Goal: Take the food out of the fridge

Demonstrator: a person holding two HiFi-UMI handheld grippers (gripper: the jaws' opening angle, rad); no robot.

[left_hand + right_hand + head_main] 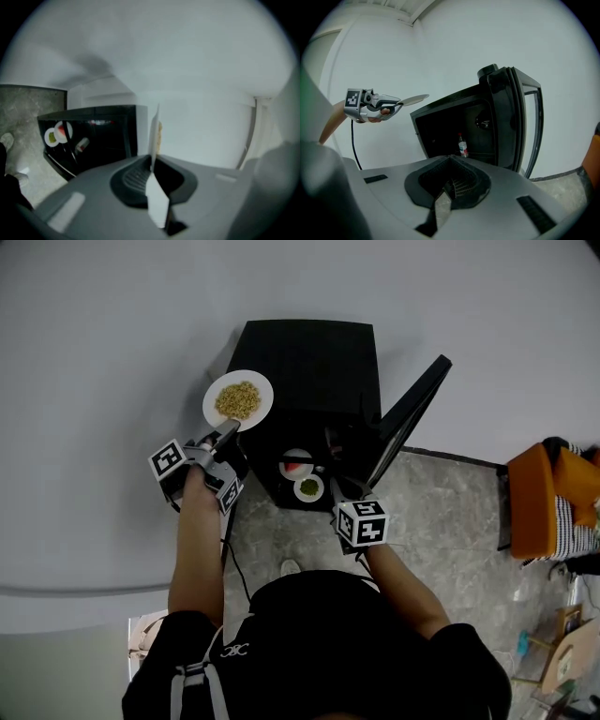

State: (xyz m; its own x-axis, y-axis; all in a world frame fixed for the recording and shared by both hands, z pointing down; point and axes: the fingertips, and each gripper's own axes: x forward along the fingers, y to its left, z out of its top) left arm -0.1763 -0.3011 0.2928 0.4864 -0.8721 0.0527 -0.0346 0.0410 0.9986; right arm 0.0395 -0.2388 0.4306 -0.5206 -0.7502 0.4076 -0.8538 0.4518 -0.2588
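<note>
person's black top (319,643) fills the bottom of the head view. left hand-held gripper (228,430) is clenched on the rim of a white plate (264,390) of yellowish food (238,399), held level in the air outside the black fridge (309,362), off to its left. right hand-held gripper (336,488) is clenched on nothing, near the open door (408,418). inside the fridge sit a small dish of red food (296,464), a small dish of green food (308,488) and a bottle (462,146).

White plate of yellow grains (263,389), level — outside open black fridge (305,362)
</note>
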